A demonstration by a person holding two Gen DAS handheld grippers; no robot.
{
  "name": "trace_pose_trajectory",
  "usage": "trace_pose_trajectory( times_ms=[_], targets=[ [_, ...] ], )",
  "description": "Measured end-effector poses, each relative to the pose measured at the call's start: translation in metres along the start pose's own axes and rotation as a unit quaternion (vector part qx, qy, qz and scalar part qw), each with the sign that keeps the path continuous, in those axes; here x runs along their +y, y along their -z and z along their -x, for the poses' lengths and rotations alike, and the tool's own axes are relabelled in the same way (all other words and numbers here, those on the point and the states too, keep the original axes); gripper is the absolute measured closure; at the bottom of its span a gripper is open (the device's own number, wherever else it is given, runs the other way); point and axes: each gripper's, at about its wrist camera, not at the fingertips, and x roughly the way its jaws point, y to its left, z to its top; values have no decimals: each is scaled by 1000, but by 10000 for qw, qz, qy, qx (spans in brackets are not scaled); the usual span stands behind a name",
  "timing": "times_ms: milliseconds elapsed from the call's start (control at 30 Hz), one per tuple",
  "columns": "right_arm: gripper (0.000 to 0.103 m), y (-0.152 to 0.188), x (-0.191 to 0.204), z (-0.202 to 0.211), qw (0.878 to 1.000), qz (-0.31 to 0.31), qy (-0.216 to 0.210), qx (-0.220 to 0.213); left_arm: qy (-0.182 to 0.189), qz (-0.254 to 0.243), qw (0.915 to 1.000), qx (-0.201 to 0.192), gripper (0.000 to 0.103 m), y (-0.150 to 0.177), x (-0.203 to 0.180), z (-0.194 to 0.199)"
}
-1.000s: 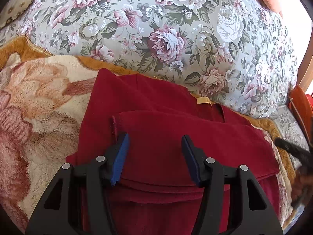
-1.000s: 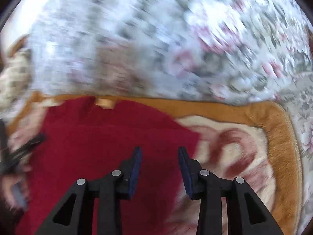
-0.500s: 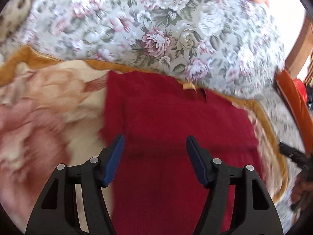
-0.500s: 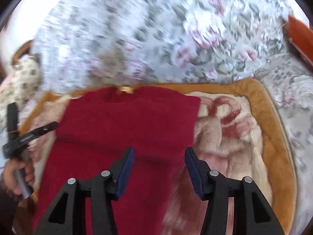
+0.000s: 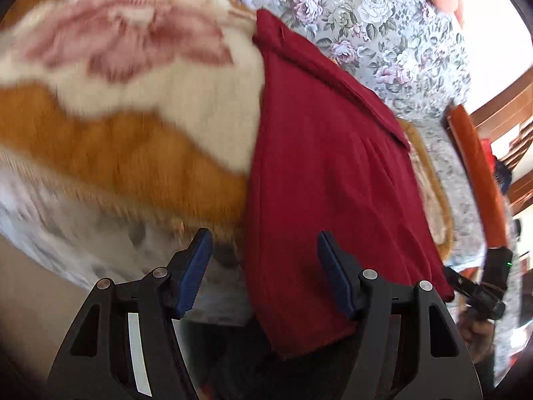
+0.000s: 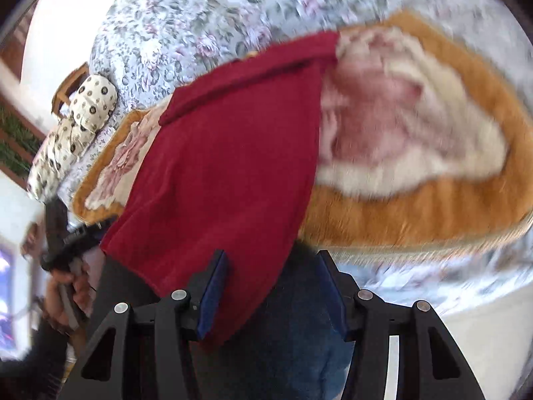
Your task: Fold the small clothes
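Over on the left, the left gripper [image 5: 263, 273] hangs with its jaws spread wide and nothing between them. Its left blue pad sits in front of the blurred orange fringe of the blanket [image 5: 110, 153]; its right pad is over the red cloth. That red garment [image 5: 326, 180] lies in a long strip on the plush orange-and-cream blanket, running away from the gripper toward the flowered bedspread [image 5: 383, 16], with a folded band across its far end. Its near hem spills off the bed edge and hangs down just ahead of the right pad, apart from it as far as I can tell.

Moving right, the right gripper [image 6: 271, 290] is also wide open, holding nothing. Here the red garment [image 6: 233, 166] hangs down so its lower corner drops in front of the left blue pad [image 6: 213, 296] and partly into the gap between the jaws; whether cloth touches pad, I cannot tell. The blanket [image 6: 416, 206] spreads off to the right, smeared with motion. Far left in this view, a spotted pillow [image 6: 83, 113] rests on the bedspread [image 6: 200, 10].
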Motion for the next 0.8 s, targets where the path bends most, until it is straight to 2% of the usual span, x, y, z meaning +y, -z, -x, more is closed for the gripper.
trace_pose_trajectory(
  times_ms=[33,133,167,233,333,400,433,500,533,600,633,733,767,800],
  targets=[
    [51,-2,-1,-5,9998,-60,-170,36,45,44,10000,42,38,3,1,-2],
    [48,-5,7,-12,9999,96,-139,30,435,259,9986,134,38,9,5,-7],
    [48,-5,10,-12,9998,122,-149,9,671,378,9969,180,38,11,6,-8],
    [48,-4,19,-8,9985,266,-459,-121,927,498,9941,244,38,13,8,-9],
    [48,2,29,-4,9968,521,-565,-210,1265,646,9894,312,38,17,11,-11],
    [48,6,28,0,9960,476,-701,-287,1624,947,9815,374,40,18,18,-12],
    [49,9,26,3,9949,415,-860,-315,1766,1082,9775,389,42,18,21,-12],
    [54,15,23,8,9930,300,-1083,-349,1960,1247,9720,363,57,21,22,-9],
    [55,18,23,9,9924,282,-1144,-347,1974,1257,9716,347,62,21,22,-8],
    [61,22,24,12,9926,321,-1123,-335,1800,1143,9766,273,87,23,17,-2],
    [64,23,23,12,9931,322,-1084,-318,1688,1072,9796,220,90,22,15,1],
    [83,21,19,12,9947,287,-941,-300,1488,932,9845,29,95,21,10,7],
    [93,21,18,13,9950,303,-894,-315,1444,863,9857,-62,97,21,7,10],
    [94,21,19,15,9950,366,-864,-351,1421,796,9865,-166,97,21,4,13]
  ],
)
